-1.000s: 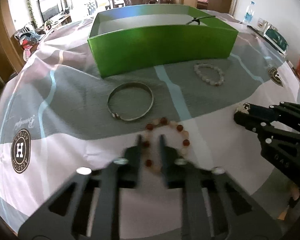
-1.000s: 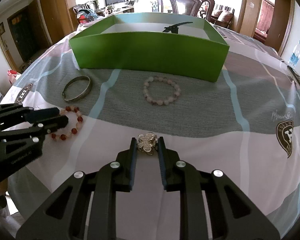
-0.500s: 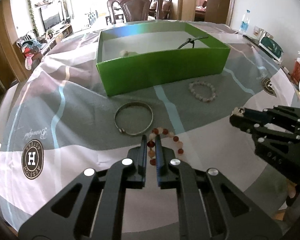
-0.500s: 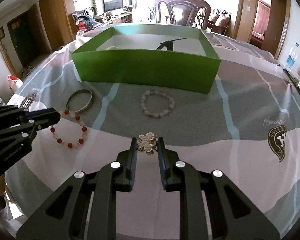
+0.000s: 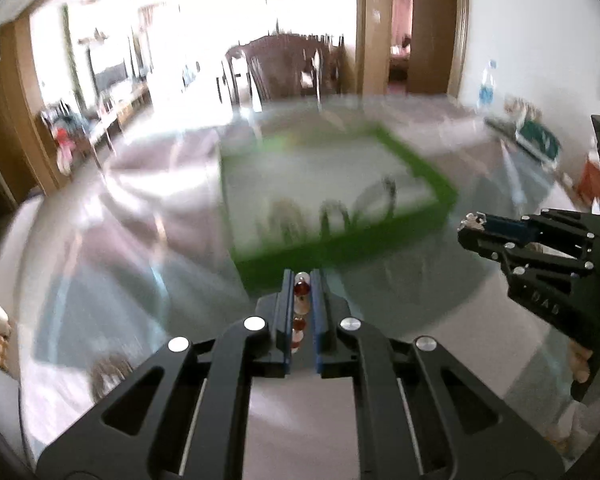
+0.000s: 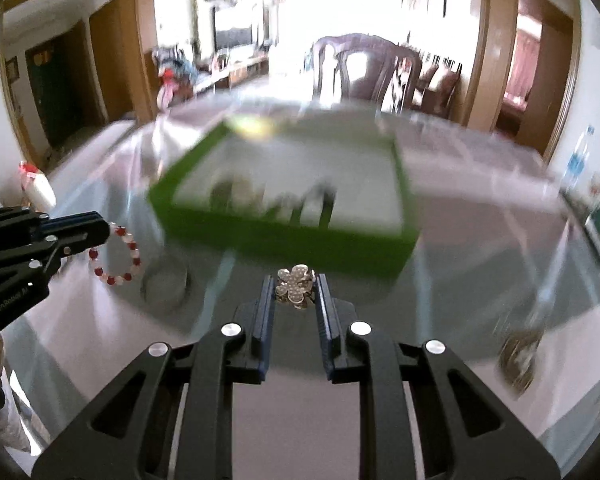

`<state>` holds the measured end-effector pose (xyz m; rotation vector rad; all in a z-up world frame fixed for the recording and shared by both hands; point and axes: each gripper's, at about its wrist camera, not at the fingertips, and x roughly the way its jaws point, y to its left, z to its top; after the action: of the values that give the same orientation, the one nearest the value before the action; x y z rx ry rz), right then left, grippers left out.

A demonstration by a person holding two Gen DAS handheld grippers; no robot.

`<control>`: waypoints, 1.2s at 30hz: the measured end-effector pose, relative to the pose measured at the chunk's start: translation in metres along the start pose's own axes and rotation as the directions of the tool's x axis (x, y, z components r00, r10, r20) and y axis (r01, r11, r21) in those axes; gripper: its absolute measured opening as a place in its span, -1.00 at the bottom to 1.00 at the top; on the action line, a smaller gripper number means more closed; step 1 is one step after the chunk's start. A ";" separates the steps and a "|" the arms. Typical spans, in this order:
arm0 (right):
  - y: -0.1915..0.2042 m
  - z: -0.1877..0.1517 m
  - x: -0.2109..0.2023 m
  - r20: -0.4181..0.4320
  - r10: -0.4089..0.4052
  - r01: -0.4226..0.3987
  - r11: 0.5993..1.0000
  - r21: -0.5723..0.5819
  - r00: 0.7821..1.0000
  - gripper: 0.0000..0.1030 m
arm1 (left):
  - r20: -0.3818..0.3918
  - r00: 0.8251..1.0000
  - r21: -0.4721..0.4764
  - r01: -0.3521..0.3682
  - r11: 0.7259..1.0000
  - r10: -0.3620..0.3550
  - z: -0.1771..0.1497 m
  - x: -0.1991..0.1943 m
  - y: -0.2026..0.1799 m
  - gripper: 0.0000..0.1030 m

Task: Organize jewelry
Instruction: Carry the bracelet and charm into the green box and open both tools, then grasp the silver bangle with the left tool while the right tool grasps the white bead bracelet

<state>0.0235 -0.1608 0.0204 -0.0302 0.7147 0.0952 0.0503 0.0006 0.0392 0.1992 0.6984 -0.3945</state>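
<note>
Beads of the red-and-white bracelet point(image 5: 301, 305) sat clamped in the left tongs point(image 5: 301, 280) while the right tongs point(image 6: 295, 286) pinched the flower brooch point(image 6: 295, 289), green box point(image 6: 292, 245) just ahead, and either piece could slip loose short of it if jolted.

An open box point(image 6: 288, 240) sits mid-table point(image 6: 480, 264); a bangle point(image 6: 166, 286) lies before its left corner.
</note>
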 end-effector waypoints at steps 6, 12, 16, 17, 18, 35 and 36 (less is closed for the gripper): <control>-0.026 0.066 0.041 0.036 -0.031 0.029 0.998 0.061 0.999 -0.60 | 0.068 0.995 0.007 -0.069 0.998 0.068 0.068 0.023 0.010 -0.84; -0.051 0.063 0.119 -0.116 -0.049 0.067 0.985 0.158 0.992 -0.60 | -0.086 0.995 -0.060 -0.063 0.996 0.058 0.075 0.109 0.024 -0.84; -0.053 0.054 0.130 -0.127 -0.046 0.067 0.983 0.169 0.991 -0.44 | -0.115 0.993 -0.079 -0.044 0.996 0.034 0.065 0.129 0.029 -0.82; -0.055 0.053 0.125 -0.115 -0.045 0.065 0.983 0.174 0.992 -0.29 | -0.110 0.993 -0.083 -0.050 0.995 0.041 0.063 0.129 0.031 -0.69; -0.055 0.051 0.119 -0.103 -0.045 0.063 0.982 0.179 0.994 -0.25 | -0.105 0.993 -0.081 -0.057 0.995 0.048 0.062 0.128 0.032 -0.42; -0.018 -0.049 0.099 -0.261 -0.005 0.010 1.000 0.016 0.965 -0.16 | -0.213 0.974 -0.016 -0.078 0.997 0.073 -0.063 0.077 0.031 0.12; -0.016 -0.049 0.105 -0.269 -0.016 0.019 1.000 0.010 0.963 -0.16 | -0.221 0.973 -0.009 -0.075 0.997 0.072 -0.065 0.079 0.029 0.10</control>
<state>0.0716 -0.1715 -0.0853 -0.0377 0.9871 0.0703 0.0794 0.0247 -0.0606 0.2544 0.9098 -0.2978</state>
